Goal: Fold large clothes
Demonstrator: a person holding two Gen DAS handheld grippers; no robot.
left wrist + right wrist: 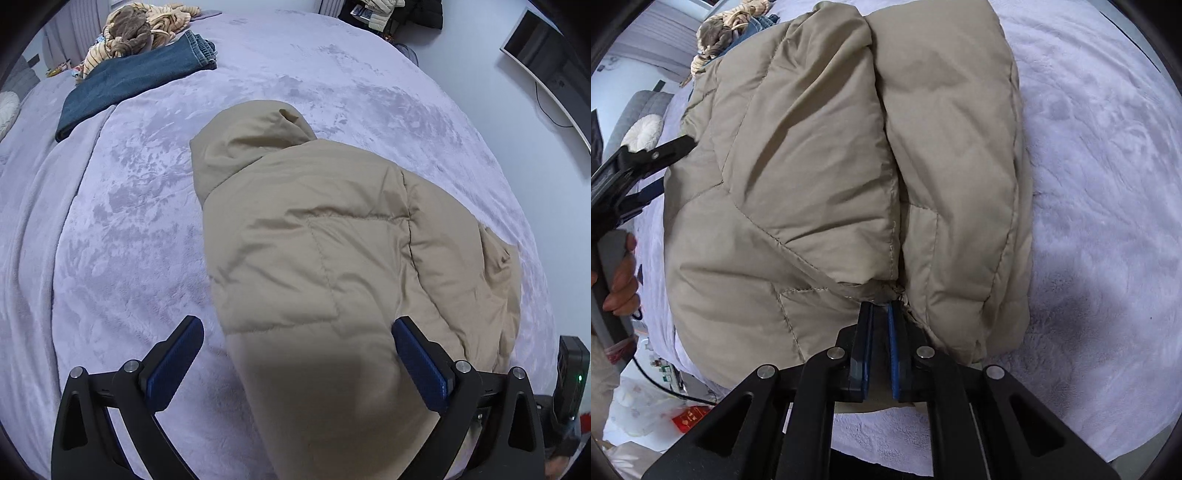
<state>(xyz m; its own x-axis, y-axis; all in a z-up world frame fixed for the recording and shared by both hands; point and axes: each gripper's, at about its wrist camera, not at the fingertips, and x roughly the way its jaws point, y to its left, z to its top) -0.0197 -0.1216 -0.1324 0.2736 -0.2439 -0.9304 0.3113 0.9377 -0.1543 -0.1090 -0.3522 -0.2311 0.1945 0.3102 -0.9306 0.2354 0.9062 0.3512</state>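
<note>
Jacket pinched by right gripper — left gripper spread.

Two hand-held grippers held over the bed, one spread, one closed.

The left hand-held gripper is held with its blue-padded fingers spread wide apart, nothing clamped between them. The right hand-held gripper is seen pinched nearly together, fabric caught at its tips. The left hand is wrapped around its handle.

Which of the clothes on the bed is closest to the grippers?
The beige puffer jacket: it lies right under both grippers. The folded jeans and the striped garment sit at the far end.
</note>
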